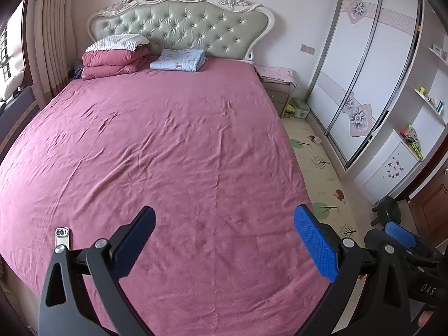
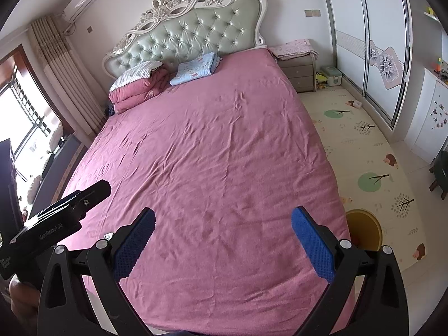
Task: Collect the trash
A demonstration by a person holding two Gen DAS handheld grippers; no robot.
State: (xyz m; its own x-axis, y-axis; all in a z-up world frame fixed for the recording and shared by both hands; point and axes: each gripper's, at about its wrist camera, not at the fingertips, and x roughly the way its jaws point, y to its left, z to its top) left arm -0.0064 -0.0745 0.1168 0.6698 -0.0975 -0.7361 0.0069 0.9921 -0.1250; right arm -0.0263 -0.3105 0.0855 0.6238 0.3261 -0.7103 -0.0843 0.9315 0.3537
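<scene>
My left gripper [image 1: 224,224] is open and empty, held above the foot of a bed with a pink sheet [image 1: 168,145]. My right gripper [image 2: 222,225] is open and empty too, above the same sheet [image 2: 212,145]. A yellow bin [image 2: 364,231] stands on the floor by the bed's right front corner. A small white item [image 1: 317,140] lies on the play mat beside the wardrobe; it also shows in the right wrist view [image 2: 357,104]. No trash shows on the bed.
A phone [image 1: 62,236] lies on the sheet at front left. Folded pink quilts [image 1: 112,64] and a blue blanket [image 1: 177,60] sit by the headboard. A nightstand [image 2: 298,71], wardrobe [image 1: 361,64], play mat [image 2: 369,154] and dark stool [image 2: 441,169] stand right.
</scene>
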